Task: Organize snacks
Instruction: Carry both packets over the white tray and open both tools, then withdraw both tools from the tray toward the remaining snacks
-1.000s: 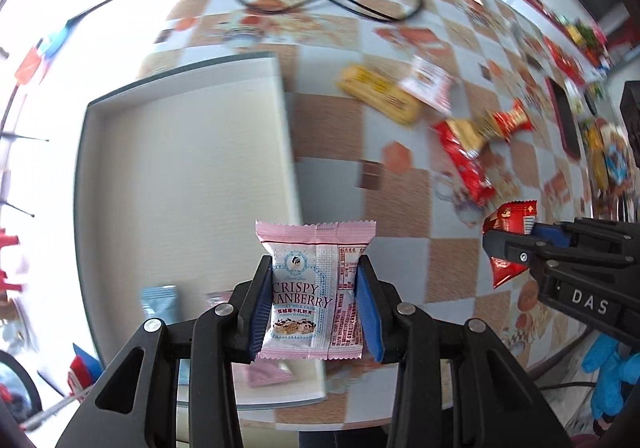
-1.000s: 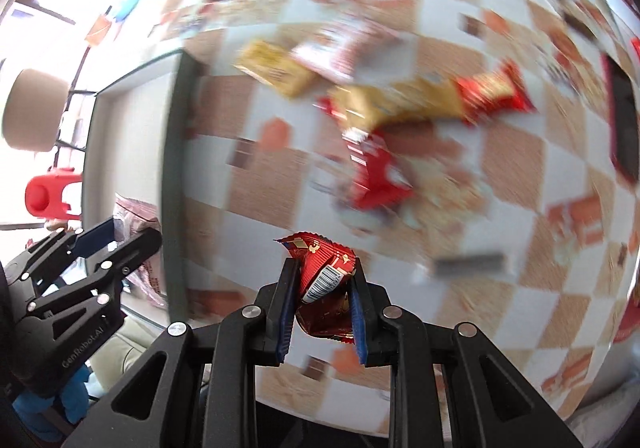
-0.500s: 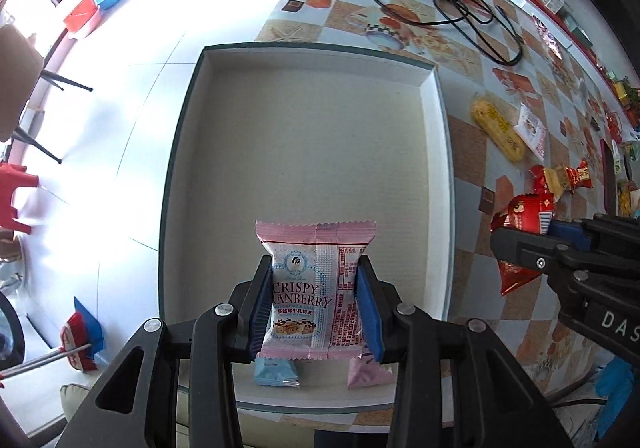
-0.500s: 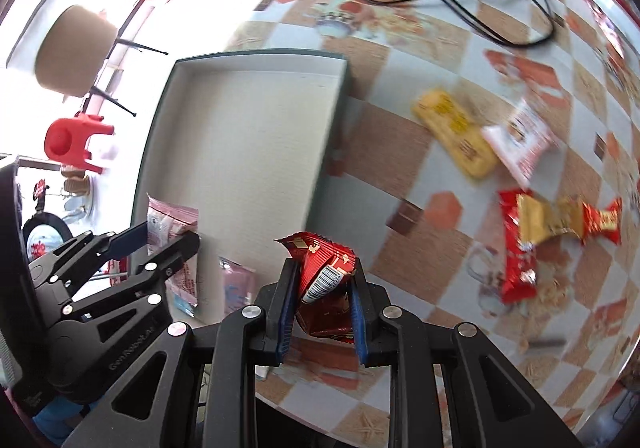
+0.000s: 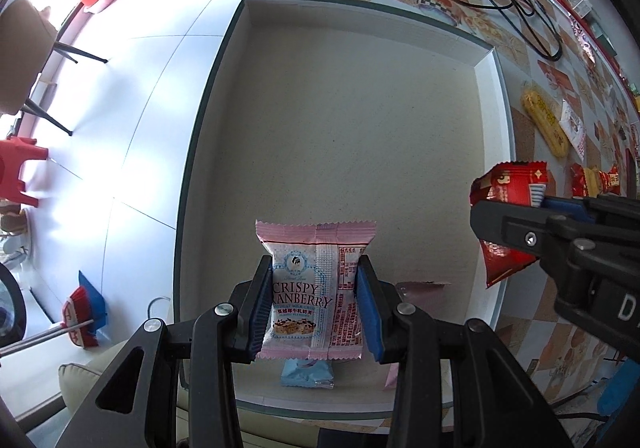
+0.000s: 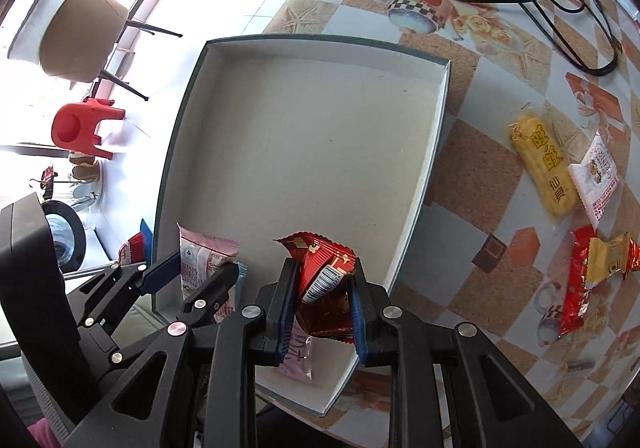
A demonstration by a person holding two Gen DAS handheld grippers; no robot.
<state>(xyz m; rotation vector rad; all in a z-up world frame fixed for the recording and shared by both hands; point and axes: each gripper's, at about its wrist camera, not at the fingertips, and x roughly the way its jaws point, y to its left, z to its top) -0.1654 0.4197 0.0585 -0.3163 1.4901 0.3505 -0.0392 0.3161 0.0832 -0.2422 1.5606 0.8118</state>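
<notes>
Both tongs hold cargo over the shallow white cardboard tray (image 5: 224, 96): left gripper (image 5: 316, 312) clamps a pink-and-white Crispy Cranberry packet (image 5: 316, 288), right gripper (image 6: 320, 308) pinches a crumpled red foil packet (image 6: 324, 280). Best lower each close to the tray floor beside the two small packets lying there, one pale blue (image 5: 307, 373), one pink (image 6: 298, 358), then release. Four wrapped snacks wait on the patterned tablecloth (image 6: 480, 176)

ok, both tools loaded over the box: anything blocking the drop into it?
Nothing visible. The box is open-topped and its floor mostly bare. The left tool holds the pink cranberry packet, the right tool the red packet. Only a blue packet and pink wrappers lie at the near edge.
</notes>
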